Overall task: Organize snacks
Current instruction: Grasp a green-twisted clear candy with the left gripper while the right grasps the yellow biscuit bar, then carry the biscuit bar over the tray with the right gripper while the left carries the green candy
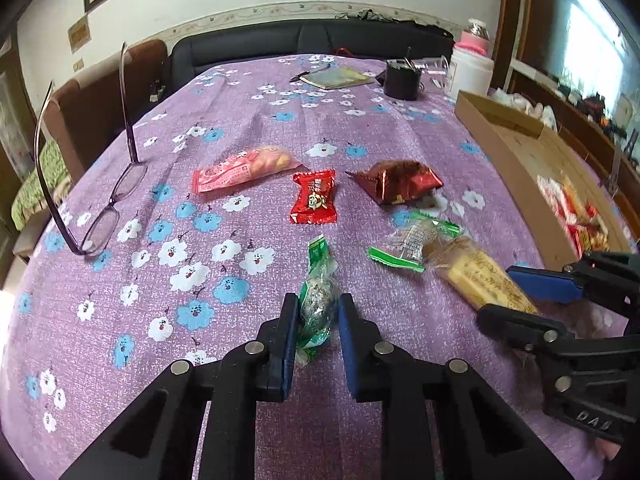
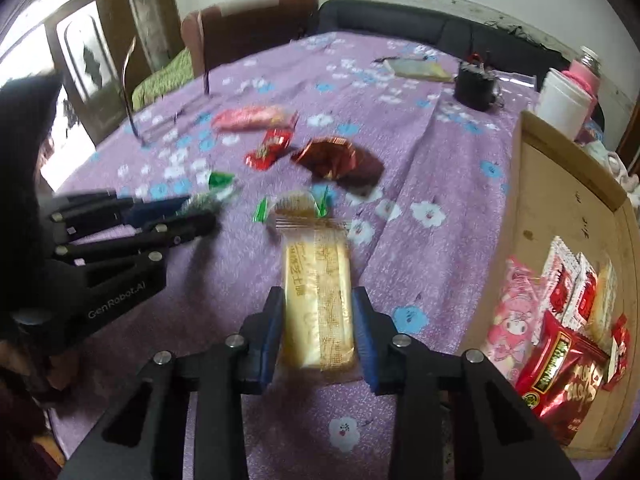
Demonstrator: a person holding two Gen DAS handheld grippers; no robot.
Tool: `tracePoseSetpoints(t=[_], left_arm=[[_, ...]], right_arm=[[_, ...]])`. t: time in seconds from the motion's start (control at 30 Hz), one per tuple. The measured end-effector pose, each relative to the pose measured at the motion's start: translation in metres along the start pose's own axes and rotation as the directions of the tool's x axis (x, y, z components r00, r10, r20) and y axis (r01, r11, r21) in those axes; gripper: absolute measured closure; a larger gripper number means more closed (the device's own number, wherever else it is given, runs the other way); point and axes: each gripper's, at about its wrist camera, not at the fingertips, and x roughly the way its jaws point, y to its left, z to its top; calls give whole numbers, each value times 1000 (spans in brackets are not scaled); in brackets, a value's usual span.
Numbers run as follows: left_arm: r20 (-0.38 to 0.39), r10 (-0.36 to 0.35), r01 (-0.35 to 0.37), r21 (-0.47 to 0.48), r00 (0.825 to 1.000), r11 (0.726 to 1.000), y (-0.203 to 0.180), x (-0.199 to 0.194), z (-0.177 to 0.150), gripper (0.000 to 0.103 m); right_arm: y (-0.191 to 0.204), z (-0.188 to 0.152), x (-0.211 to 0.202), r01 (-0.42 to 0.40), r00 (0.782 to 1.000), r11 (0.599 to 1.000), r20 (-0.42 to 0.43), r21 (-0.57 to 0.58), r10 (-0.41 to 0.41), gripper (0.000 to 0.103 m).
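A green-wrapped sweet (image 1: 319, 300) lies on the purple flowered tablecloth (image 1: 240, 120), and my left gripper (image 1: 318, 300) is shut on it, one blue pad on each side. In the right wrist view that gripper (image 2: 199, 212) shows at the left with the sweet (image 2: 212, 198) at its tips. My right gripper (image 2: 318, 300) is shut on a long yellow cake packet (image 2: 318, 276), which rests on the cloth. The left wrist view shows the same grip (image 1: 494, 292) on the packet (image 1: 476, 276). To the right stands a cardboard box (image 2: 536, 160) holding several snacks (image 2: 560, 344).
Loose on the cloth are a pink packet (image 1: 244, 170), a small red packet (image 1: 314, 198), a dark red foil packet (image 1: 396, 180) and a clear green-ended packet (image 1: 412, 242). Spectacles (image 1: 108, 208) stand at the left. A black cup (image 1: 402, 78), notebook (image 1: 336, 78) and white jar (image 1: 470, 72) sit at the far edge.
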Motion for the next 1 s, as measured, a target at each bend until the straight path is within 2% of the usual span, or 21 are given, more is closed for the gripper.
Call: tracePoseSetpoints(t=[0.13, 0.3, 0.43, 0.7, 1.0], left_arm=[[39, -38, 40, -52, 999, 998, 7, -7, 3, 83], [123, -49, 55, -49, 991, 997, 5, -22, 4, 83], [166, -22, 26, -18, 986, 1000, -1, -29, 3, 83], [216, 100, -106, 16, 971, 994, -15, -34, 2, 83], [246, 124, -145, 67, 961, 987, -39, -52, 5, 83]], right_arm=[[-17, 3, -16, -6, 997, 997, 75, 76, 0, 71], [-36, 5, -28, -15, 989, 986, 145, 163, -9, 71], [-45, 7, -33, -35, 983, 979, 182, 202, -2, 71], [-47, 7, -38, -40, 977, 976, 213, 216, -7, 71], [-56, 6, -47, -47, 971, 968, 238, 245, -13, 71]])
